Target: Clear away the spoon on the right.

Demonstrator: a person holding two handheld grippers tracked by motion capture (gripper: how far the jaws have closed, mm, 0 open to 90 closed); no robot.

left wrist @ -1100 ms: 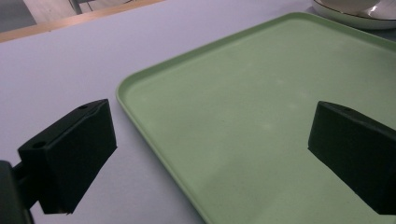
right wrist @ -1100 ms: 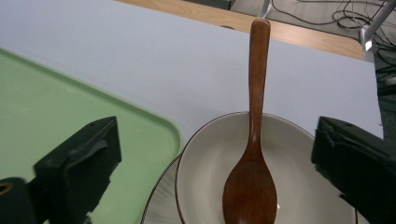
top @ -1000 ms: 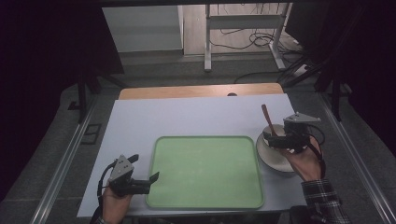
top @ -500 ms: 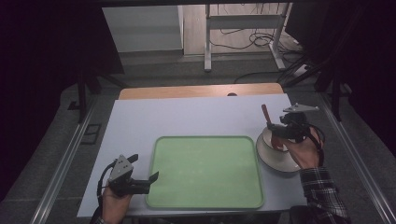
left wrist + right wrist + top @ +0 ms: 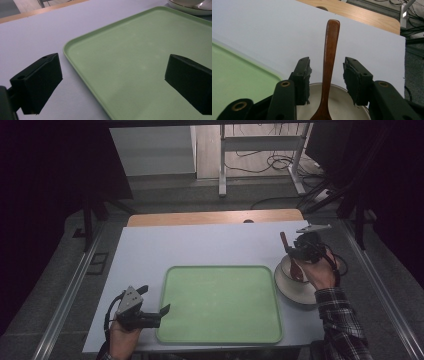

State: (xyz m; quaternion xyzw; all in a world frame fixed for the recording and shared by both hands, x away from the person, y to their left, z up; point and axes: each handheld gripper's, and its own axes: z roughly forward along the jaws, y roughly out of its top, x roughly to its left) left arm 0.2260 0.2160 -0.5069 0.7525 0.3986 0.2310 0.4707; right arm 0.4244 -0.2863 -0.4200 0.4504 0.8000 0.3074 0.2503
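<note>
Closing in on the handle, my right gripper [image 5: 326, 83] has its jaws straddling the wooden spoon [image 5: 329, 62], and they have just been narrowing; a clear gap remains on either side of the handle, so the pads are not yet pressing and nothing is held. The spoon stands tilted with its scoop down in the white bowl [image 5: 295, 282], just right of the green tray [image 5: 220, 302], and its handle leans up and away over the bowl's far rim toward the white table [image 5: 200, 245]. I judge the spoon light and stiff, its polished wood a little slick, so I want the pads square on the flat of the handle, low near the neck, where it will not pivot. The bowl looks ceramic and breakable, and a sideways drag on the spoon could tip or slide it, so a straight lift seems best. My left gripper [image 5: 150, 317] rests wide open at the tray's near left corner, holding nothing.
</note>
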